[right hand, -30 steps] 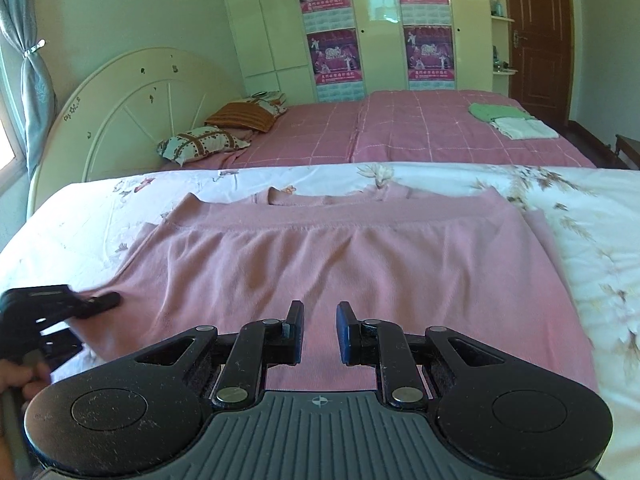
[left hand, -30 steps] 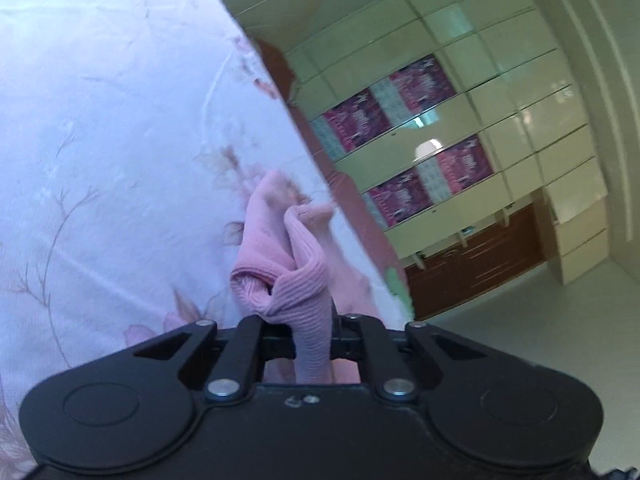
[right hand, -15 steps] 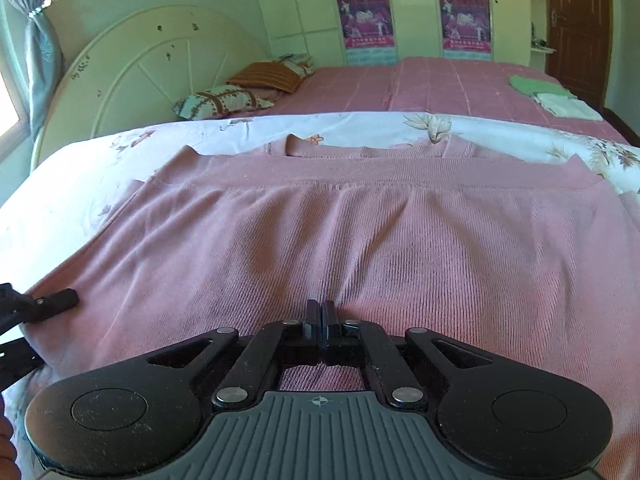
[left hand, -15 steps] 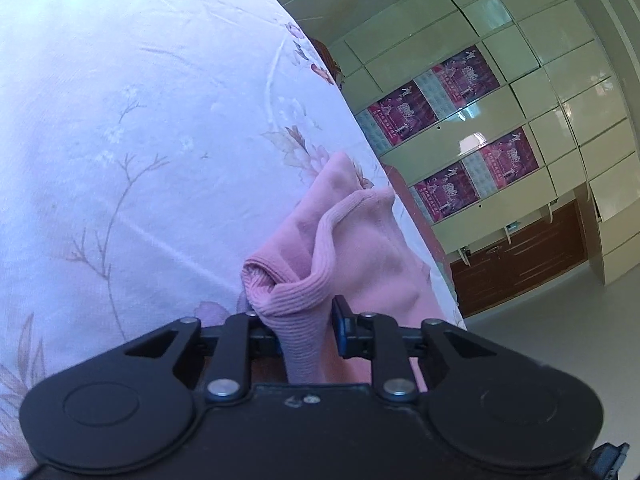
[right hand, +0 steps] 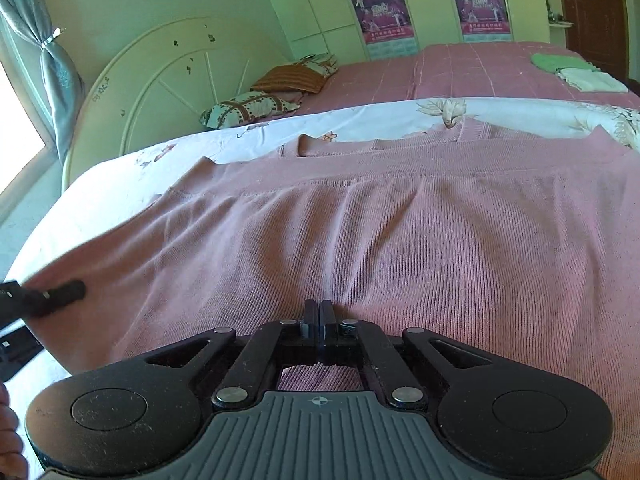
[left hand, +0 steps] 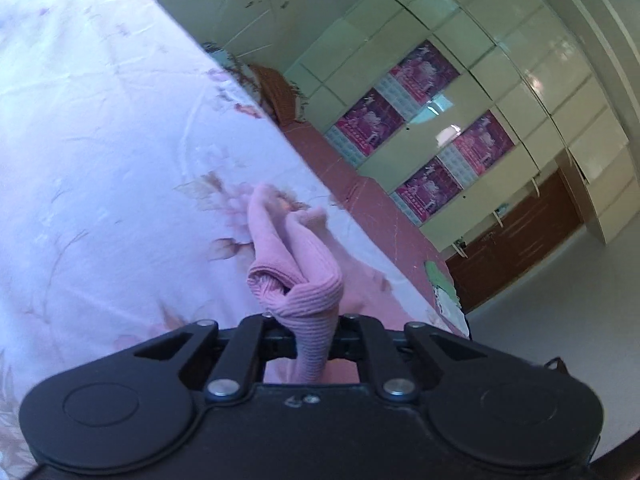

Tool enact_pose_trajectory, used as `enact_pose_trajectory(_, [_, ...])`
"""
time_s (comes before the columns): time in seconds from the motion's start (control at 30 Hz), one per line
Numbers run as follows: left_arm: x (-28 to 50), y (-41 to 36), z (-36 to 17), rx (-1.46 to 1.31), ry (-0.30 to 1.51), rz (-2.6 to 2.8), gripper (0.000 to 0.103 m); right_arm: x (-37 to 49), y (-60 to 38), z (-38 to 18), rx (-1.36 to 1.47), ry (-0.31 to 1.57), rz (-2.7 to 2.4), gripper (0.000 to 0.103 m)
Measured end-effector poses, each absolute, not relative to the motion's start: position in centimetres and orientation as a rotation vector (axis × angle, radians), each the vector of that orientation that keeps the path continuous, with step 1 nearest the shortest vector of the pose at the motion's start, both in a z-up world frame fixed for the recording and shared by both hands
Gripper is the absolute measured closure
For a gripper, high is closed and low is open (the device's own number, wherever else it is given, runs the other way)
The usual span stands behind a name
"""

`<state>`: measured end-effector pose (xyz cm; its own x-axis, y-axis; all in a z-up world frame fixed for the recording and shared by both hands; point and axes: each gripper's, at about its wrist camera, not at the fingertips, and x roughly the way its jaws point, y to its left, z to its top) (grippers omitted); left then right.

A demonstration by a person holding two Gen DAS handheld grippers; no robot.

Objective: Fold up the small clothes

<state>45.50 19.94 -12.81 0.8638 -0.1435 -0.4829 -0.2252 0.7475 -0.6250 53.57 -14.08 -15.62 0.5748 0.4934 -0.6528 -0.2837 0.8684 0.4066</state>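
Four posters (right hand: 378,7) on cream wardrobes carry unreadable writing. Pink sweater (right hand: 400,240) lies on the floral bed (right hand: 360,120); left gripper (left hand: 310,326) jaws clamp its cuff, right gripper (right hand: 319,316) jaws pinch its hem.

A white bedsheet (right hand: 120,184) printed with flowers covers the near bed. Beyond it lies a second bed under a pink checked cover (right hand: 472,72). At the far left of that bed, a patterned pillow (right hand: 248,108) rests in front of an orange striped cushion (right hand: 292,78), both near a round cream headboard (right hand: 168,80). At the far right of the pink cover sit folded green and white cloths (right hand: 576,72). Pale wardrobe doors (left hand: 460,60) along the far wall carry magenta posters (right hand: 378,6). A grey curtain (right hand: 56,68) hangs tied back at the left, and a dark wooden door (right hand: 592,12) stands at the far right.
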Motion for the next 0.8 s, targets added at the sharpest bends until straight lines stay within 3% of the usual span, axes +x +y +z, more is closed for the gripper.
enact_pose_trajectory(0.23, [49.7, 3.5, -6.4, -0.302, 0.609, -0.210, 0.096, 52.2, -24.4, -13.3, 0.627, 0.739, 0.348, 0.103])
enact_pose_trajectory(0.43, [51.0, -12.0, -11.6, -0.003, 0.804, -0.434, 0.094, 48.8, -37.6, -11.8, 0.741, 0.672, 0.232, 0.103])
enact_pose_trajectory(0.47, [51.0, -14.0, -13.2, 0.031, 0.866, -0.473, 0.086, 48.2, -39.0, -11.8, 0.746, 0.674, 0.222, 0.101])
enact_pose_trajectory(0.5, [50.8, -15.7, -14.1, 0.054, 0.911, -0.493, 0.073, 47.7, -40.2, -11.8, 0.747, 0.676, 0.208, 0.082])
enact_pose_trajectory(0.53, [49.7, -16.7, -14.7, 0.089, 0.900, -0.501, 0.067, 47.1, -41.3, -11.9, 0.748, 0.677, 0.190, 0.062])
enact_pose_trajectory(0.57, [48.6, -17.2, -14.2, 0.106, 0.856, -0.521, 0.054, 46.4, -42.1, -11.8, 0.750, 0.663, 0.179, 0.036])
enact_pose_trajectory(0.63, [47.7, -15.8, -12.7, 0.042, 0.826, -0.568, 0.052, 45.5, -43.2, -11.7, 0.752, 0.655, 0.203, 0.036])
enact_pose_trajectory(0.7, [47.0, -12.8, -10.9, -0.009, 0.757, -0.536, 0.049, 44.9, -43.5, -11.7, 0.767, 0.658, 0.245, 0.049])
enact_pose_trajectory(0.8, [48.0, -7.9, -9.5, -0.017, 0.675, -0.390, 0.044, 45.2, -43.2, -11.7, 0.780, 0.681, 0.327, 0.052])
